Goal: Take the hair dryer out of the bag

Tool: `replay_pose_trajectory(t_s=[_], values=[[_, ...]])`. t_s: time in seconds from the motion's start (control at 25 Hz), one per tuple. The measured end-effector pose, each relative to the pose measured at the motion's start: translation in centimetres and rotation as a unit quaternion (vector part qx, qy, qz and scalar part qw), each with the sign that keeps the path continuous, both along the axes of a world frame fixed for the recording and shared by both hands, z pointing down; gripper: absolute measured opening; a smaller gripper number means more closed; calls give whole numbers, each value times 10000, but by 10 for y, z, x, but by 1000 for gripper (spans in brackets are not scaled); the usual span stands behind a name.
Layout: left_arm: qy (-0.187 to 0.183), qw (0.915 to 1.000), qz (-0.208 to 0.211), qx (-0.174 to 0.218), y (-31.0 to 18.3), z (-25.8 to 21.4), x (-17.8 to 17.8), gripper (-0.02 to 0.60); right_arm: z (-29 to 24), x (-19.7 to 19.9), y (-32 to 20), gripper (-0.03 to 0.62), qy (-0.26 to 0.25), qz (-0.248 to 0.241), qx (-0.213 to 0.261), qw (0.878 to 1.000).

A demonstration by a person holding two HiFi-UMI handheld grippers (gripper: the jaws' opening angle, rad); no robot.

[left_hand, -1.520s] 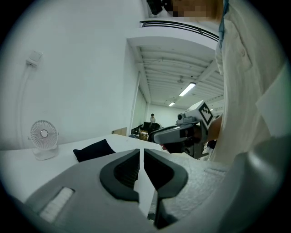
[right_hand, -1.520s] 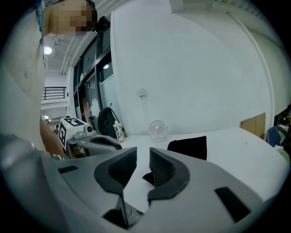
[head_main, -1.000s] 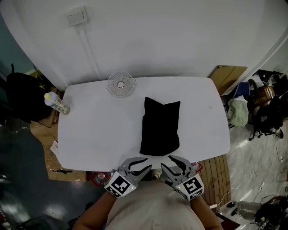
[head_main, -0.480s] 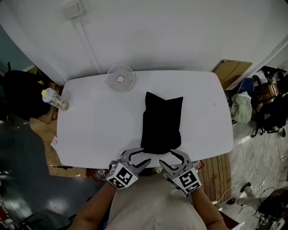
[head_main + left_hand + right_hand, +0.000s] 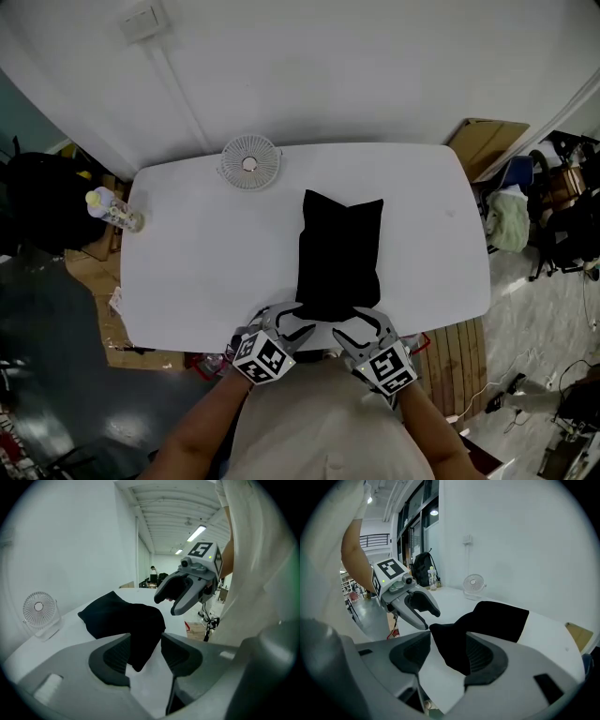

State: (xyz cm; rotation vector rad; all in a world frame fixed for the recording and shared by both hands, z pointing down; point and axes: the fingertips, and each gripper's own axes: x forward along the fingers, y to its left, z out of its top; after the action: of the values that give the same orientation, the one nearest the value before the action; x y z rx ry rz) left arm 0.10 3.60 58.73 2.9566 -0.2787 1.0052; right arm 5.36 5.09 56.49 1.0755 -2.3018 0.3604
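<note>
A black cloth bag (image 5: pixel 339 255) lies flat on the white table (image 5: pixel 206 253), its near end at the front edge. No hair dryer shows. My left gripper (image 5: pixel 287 329) hangs at the bag's near left corner, jaws open. In the left gripper view the bag (image 5: pixel 126 618) shows through the gap of the left gripper (image 5: pixel 145 656), with the pads not touching it. My right gripper (image 5: pixel 360 328) is at the near right corner, also open. In the right gripper view the bag (image 5: pixel 487 620) lies just past the right gripper (image 5: pixel 447 656). Each view shows the other gripper (image 5: pixel 176 597) (image 5: pixel 424 613).
A small white fan (image 5: pixel 249 162) stands at the table's back edge. A bottle (image 5: pixel 114 210) sits at the far left corner. A black backpack (image 5: pixel 42 202) is on the floor at left. Clutter and a cardboard sheet (image 5: pixel 487 141) lie at right.
Both grippers have sunk and moved forward to the bag's near end. Their jaws stand wider apart than a second ago. The bag has not moved.
</note>
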Motion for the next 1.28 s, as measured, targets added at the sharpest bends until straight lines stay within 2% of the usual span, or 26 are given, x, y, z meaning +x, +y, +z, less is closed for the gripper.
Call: replay_pose_trajectory(t_s=[0.2,0.44,0.52,0.6,0.64,1.04,1.28], values=[[-387,9989,115,255,-8,14,7,184,-2,1,-2,239,-65,87,18,9999],[-603,9977,185,231,-13,22,18,181,-6,9,-4,239,-139,214,35,9997],[-668,9973,176,241,-15,24,21,142,-7,11,-5,239,-150,245,41,9996],[-723,9969,137,273,-18,24,22,53,-7,13,-4,236,-157,275,48,9995],[-741,9968,121,280,-18,24,22,33,-8,14,-4,232,-158,289,51,9994],[-561,9980,298,47,-24,4,31,18,-12,23,-6,222,-249,403,92,9988],[-215,9990,342,-170,-34,-24,43,18,-16,25,-9,221,-278,402,138,9987]])
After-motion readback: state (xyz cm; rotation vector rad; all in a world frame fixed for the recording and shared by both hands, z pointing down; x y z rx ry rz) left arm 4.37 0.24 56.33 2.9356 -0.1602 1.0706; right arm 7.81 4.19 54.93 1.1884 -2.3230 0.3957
